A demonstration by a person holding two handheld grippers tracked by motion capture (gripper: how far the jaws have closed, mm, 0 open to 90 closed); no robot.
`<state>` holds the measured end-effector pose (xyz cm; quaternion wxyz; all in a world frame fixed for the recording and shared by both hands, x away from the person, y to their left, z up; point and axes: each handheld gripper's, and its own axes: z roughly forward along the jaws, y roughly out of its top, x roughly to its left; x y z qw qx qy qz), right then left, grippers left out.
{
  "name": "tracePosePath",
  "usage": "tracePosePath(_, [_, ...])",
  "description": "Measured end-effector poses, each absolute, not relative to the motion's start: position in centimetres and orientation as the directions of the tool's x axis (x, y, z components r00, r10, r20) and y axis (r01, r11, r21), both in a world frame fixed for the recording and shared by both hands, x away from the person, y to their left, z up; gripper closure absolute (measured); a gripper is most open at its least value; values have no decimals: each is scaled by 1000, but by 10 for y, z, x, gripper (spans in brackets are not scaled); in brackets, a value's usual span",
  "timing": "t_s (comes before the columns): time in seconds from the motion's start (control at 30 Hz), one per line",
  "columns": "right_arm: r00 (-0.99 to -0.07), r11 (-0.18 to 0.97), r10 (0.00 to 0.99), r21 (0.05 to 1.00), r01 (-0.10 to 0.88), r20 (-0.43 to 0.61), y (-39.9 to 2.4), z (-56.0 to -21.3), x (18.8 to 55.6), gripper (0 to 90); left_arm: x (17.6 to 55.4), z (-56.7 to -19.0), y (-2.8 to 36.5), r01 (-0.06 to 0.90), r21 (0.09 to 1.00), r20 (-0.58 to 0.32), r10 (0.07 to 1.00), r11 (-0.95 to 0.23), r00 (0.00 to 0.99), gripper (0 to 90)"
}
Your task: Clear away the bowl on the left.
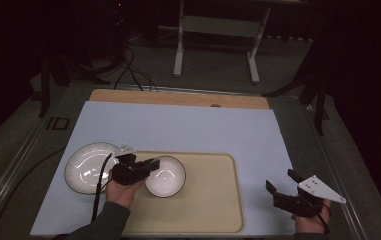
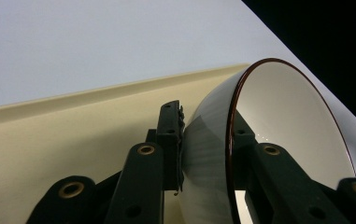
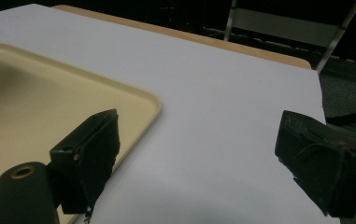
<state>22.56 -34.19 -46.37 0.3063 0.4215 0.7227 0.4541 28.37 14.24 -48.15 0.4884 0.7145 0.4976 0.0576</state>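
**Left tool clamps the small bowl's rim over the tray**

The left tool is closed on the wall of the small white bowl with a dark red rim. In the left gripper view one jaw presses the bowl's outer side and the other sits inside it, so the rim runs between them and the bowl appears tipped on its side. In the high view the bowl is at the upper left part of the flat cream plastic tray, which lies on the pale blue sheet covering the table. Just left of the tray, touching or nearly touching the left tool's body, sits a larger white plate with a dark rim.

The right tool is near the table's right edge, well apart from the tray. Its jaws stand wide apart with nothing between them; the right gripper view shows bare sheet in the gap and the tray's corner beside one jaw.
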Motion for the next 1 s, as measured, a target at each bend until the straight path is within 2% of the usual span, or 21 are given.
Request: tracePosePath(1.0, [-458, 232, 887, 915, 329, -60, -342, -463, 225, 136, 284, -501, 112, 695, 713, -407, 753, -92, 517, 745])
